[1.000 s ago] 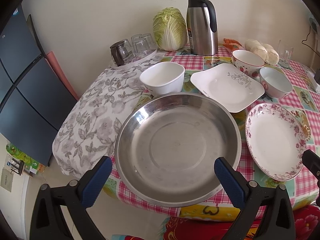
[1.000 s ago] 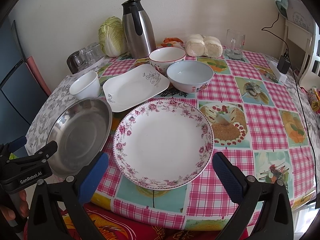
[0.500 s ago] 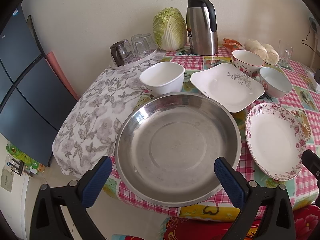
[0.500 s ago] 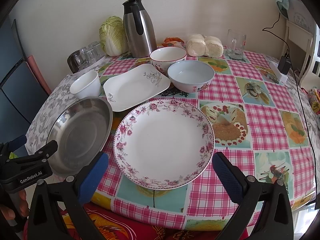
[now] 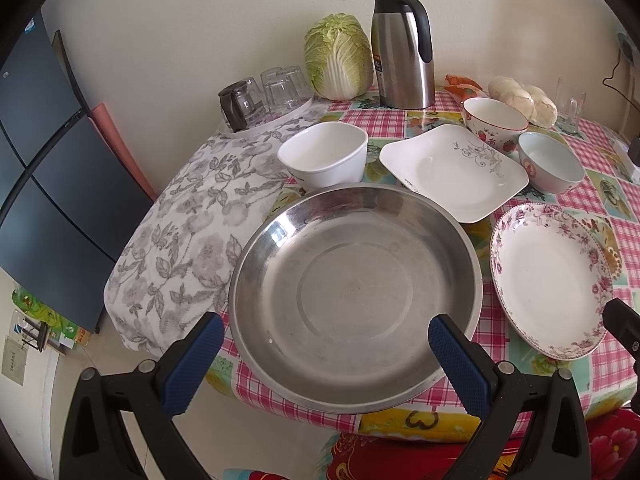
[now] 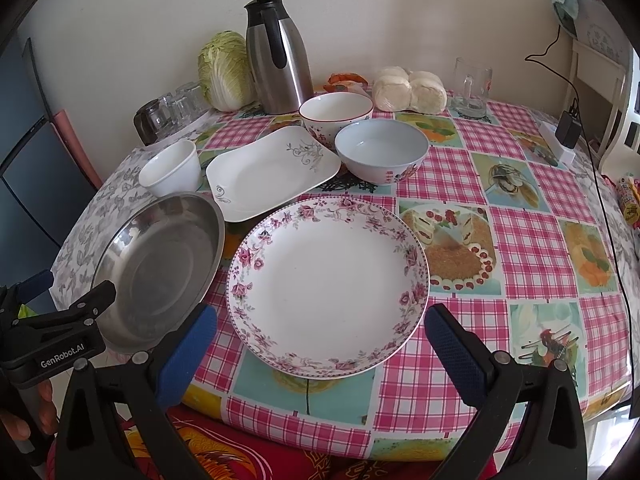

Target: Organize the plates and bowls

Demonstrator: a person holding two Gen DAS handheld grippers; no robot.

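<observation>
My left gripper (image 5: 322, 354) hangs spread wide before the steel pan (image 5: 356, 276) — my right gripper (image 6: 320, 346), equally wide, faces the floral plate (image 6: 328, 296) on the table (image 6: 532, 236).

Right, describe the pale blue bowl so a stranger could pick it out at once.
Start at the steel thermos jug by the back wall of the table. Just in front of it stands a white bowl with a red rim, and touching that, nearer the floral round plate, sits the pale blue bowl. It alone is blue inside.
</observation>
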